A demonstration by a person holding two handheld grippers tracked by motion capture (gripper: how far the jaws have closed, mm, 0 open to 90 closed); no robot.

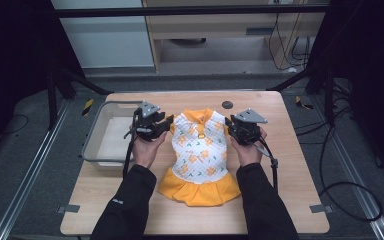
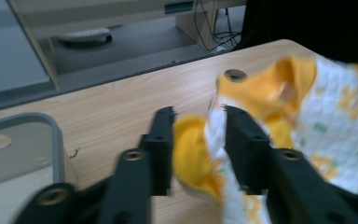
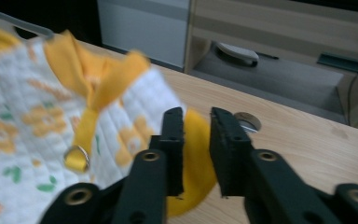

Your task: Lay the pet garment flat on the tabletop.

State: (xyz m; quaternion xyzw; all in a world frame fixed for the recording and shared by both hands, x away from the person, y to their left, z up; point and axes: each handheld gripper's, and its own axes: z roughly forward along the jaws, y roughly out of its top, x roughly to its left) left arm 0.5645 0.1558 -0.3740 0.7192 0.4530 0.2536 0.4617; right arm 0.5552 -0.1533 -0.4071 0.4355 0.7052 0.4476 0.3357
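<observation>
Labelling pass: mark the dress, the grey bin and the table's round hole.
dress [image 1: 200,150], high view, quilted white front panel.
grey bin [image 1: 94,135], high view, left wall.
round hole [image 2: 235,74], left gripper view, its dark centre, beyond the dress.

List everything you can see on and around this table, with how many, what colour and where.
small quilted white dress with orange flowers and orange skirt: one, table centre, flat
grey plastic bin: one, table's left edge
round dark grommet hole: one, far edge of the table
light wooden table: one
left hand-held gripper: black, jaws apart around the dress's orange sleeve edge
right hand-held gripper: black, jaws apart around the other orange sleeve edge
person's sleeves: two, black, bottom
</observation>
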